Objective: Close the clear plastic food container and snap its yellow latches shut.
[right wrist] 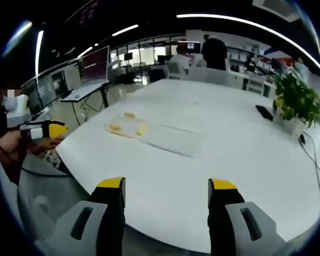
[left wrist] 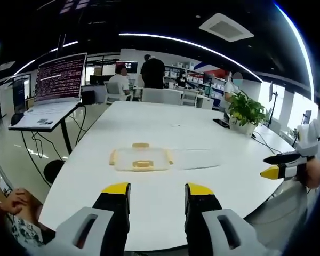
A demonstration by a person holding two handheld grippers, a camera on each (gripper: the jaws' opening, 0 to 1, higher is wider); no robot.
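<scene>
Both grippers, left (left wrist: pixel 157 191) and right (right wrist: pixel 168 186), have fingers spread wide, holding nothing. The container (left wrist: pixel 141 159) sits mid-frame on the white counter (left wrist: pixel 165 128), a potted plant (left wrist: pixel 245 112) at right. A laptop (left wrist: pixel 56 88) at upper left shows unreadable text.

1. A clear plastic food container (left wrist: pixel 141 159) is seen lying flat on the white table (left wrist: pixel 165 120), near the edge closest to the person.
2. It is low and has four sides with rounded corners.
3. Yellow latches (left wrist: pixel 141 145) are seen on its sides: one on the far side, one on the near side, and one at each end.
4. A flat clear sheet (left wrist: pixel 198 158), which may be the lid, is laid just beside the container.
5. In the right gripper view the container (right wrist: pixel 126 126) is seen far off, and whether it is closed cannot be told.
</scene>
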